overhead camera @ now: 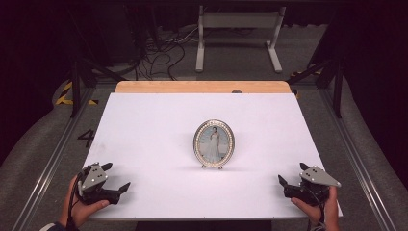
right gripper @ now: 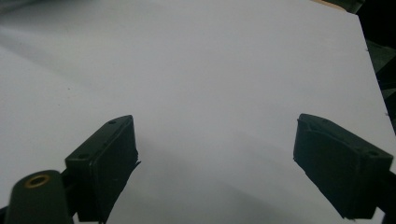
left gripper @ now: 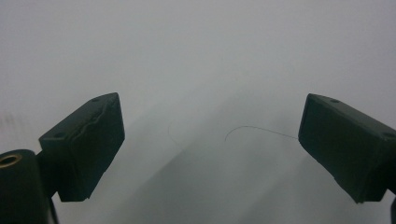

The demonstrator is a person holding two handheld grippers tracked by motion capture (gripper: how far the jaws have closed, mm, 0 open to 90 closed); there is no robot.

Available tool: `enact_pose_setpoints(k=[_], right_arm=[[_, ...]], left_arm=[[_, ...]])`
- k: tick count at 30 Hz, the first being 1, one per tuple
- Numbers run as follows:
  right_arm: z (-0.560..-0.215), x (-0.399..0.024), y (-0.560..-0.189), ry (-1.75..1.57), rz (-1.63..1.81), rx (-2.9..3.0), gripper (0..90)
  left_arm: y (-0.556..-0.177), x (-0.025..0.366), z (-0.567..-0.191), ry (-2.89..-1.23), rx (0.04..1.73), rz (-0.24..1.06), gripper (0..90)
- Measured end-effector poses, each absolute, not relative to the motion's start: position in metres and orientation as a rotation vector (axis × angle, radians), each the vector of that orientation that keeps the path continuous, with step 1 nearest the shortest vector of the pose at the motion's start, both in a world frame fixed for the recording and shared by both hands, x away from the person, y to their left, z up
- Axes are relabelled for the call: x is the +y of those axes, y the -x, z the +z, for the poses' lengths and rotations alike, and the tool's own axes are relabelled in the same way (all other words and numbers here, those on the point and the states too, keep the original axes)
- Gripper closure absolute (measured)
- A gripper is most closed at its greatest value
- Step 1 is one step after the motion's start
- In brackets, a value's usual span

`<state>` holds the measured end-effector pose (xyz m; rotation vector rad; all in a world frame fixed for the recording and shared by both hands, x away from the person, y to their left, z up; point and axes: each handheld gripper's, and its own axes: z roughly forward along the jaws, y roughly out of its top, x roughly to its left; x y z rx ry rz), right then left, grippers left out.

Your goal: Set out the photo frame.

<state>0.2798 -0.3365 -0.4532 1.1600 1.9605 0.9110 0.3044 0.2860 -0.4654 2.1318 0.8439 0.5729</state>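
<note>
— Stood upright near the middle of the white table (overhead camera: 144, 125), well apart from both grippers: a small oval picture frame (overhead camera: 214, 143), silvery, rimmed with pale beads, propped on little feet. Held a pale full-length figure against a bluish ground.

— And the tongs?

— Left gripper (overhead camera: 117, 176) down at the near left corner, jaws spread wide, nothing between them. Right gripper (overhead camera: 292, 174) at the near right corner, likewise gaping and empty. Each gripped by a hand (overhead camera: 82, 211) from below, grey three-cornered plate on top.

— The surface?

— Plain white sheet over a wooden top, a strip of bare wood (overhead camera: 202, 86) left showing along the far edge. Beyond that, grey floor, tangled cables (overhead camera: 161, 53), a white stand (overhead camera: 238, 36), dark curtains either side.

— Anything different close up?

— Left gripper view: blurred white between two black jaws, plus a thin stray hair (left gripper: 257, 129) trailing off the right-hand one. Right gripper view: sharper white sheet, its far edge and corner (right gripper: 357, 21) seen against the dark.
</note>
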Motion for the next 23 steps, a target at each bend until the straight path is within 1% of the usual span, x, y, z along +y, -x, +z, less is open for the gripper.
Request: enact_pose_setpoints(k=[18, 20, 23], right_arm=[[-0.4558, -0.3366, -0.2811, -1.17, 0.911, 1.97, 13.4], [-0.456, -0.3361, -0.2811, -1.169, 0.908, 1.978, 15.0], [-0.4564, -0.3347, -0.2809, -1.163, 0.9, 1.981, 14.8]], left_arm=[[-0.3071, 0.2865, -0.4661, -2.123, 0.863, 0.566, 7.7], [-0.3075, 0.2862, -0.4661, -2.127, 0.864, 0.571, 7.7], [-0.3084, 0.2861, -0.4657, -2.125, 0.869, 0.571, 7.7]])
